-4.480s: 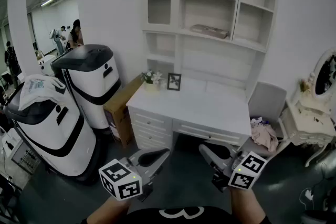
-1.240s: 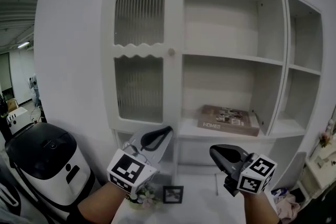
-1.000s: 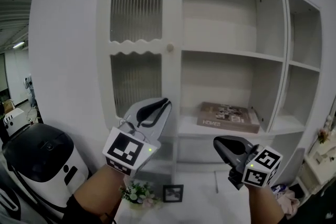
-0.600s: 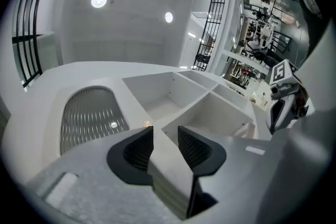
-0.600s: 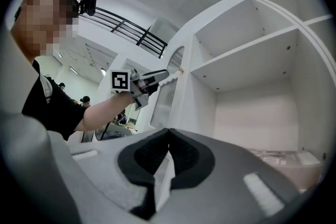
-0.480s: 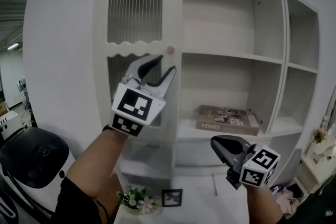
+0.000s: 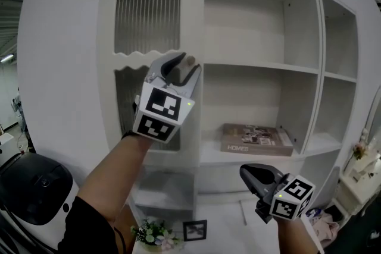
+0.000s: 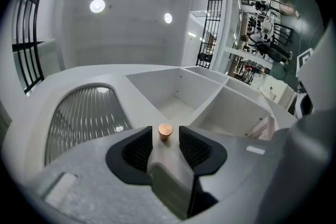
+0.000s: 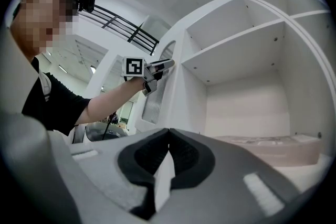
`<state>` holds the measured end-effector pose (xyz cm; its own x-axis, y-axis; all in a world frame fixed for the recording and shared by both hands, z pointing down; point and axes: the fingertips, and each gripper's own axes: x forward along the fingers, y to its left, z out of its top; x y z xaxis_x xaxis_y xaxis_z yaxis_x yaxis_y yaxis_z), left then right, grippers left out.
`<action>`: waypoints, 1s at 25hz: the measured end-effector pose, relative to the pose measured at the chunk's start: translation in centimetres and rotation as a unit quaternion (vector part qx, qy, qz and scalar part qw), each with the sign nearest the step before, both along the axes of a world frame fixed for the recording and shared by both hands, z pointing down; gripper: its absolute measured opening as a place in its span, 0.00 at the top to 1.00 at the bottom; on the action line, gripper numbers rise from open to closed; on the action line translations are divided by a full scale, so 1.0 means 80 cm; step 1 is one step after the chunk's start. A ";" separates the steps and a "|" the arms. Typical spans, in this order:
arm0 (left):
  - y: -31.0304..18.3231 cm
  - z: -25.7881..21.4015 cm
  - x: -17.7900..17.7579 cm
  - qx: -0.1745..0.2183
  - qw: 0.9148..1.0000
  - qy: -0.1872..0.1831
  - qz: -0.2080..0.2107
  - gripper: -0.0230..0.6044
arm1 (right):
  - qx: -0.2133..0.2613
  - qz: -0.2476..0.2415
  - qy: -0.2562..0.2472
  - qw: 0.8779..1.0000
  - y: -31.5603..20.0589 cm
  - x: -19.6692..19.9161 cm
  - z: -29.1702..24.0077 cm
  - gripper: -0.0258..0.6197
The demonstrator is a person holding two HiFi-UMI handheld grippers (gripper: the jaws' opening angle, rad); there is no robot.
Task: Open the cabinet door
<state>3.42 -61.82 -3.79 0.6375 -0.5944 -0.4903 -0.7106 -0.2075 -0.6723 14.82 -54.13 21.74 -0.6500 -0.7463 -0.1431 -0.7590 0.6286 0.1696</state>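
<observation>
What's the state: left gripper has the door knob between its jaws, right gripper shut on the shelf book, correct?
Wrong on the right gripper: the right gripper view shows its jaws together on nothing, away from the book. The left gripper, jaws opening, has the door knob between them.

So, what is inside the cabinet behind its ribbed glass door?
Only vertical ribs and grey shade show through the closed door; its ribbed glass blurs anything that stands inside.

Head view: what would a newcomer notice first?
The left gripper sits high at the closed cabinet door, its jaws opening around the small round knob without pressing it. Lower right, the right gripper hangs shut and empty before the open shelves, where a book lies flat.
</observation>
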 end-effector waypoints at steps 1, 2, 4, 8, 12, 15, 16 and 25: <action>-0.002 -0.002 0.001 0.002 1.000 0.001 0.000 0.74 | -0.004 0.003 0.000 1.000 -0.002 0.001 0.004 0.97; -0.005 -0.003 0.002 0.005 1.000 0.003 -0.001 0.75 | -0.007 0.007 0.001 1.000 -0.002 0.002 0.008 0.97; -0.007 -0.005 0.003 0.013 1.000 0.004 -0.009 0.80 | -0.010 0.013 0.002 1.000 -0.001 0.005 0.014 0.97; -0.008 -0.004 0.003 0.022 1.000 0.007 -0.018 0.83 | -0.017 0.020 -0.001 1.000 0.002 0.013 0.025 0.97; -0.010 -0.002 0.003 0.013 1.000 0.012 -0.024 0.84 | -0.024 0.020 0.007 0.999 0.007 0.020 0.037 0.97; -0.008 -0.004 0.004 0.007 1.000 0.016 -0.020 0.84 | -0.022 0.012 0.008 1.000 0.010 0.027 0.034 0.97; -0.008 -0.004 0.004 0.005 1.000 0.016 -0.018 0.84 | -0.021 0.008 0.007 1.000 0.010 0.029 0.032 0.97; -0.006 -0.005 0.005 -0.031 0.999 0.014 -0.027 0.84 | -0.025 -0.036 0.005 0.999 0.015 0.028 0.025 0.97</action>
<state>3.79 -62.26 -4.20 0.5906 -0.6575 -0.4678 -0.7399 -0.2099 -0.6391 17.09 -52.96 23.75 -0.7032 -0.7039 -0.1004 -0.7103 0.6892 0.1435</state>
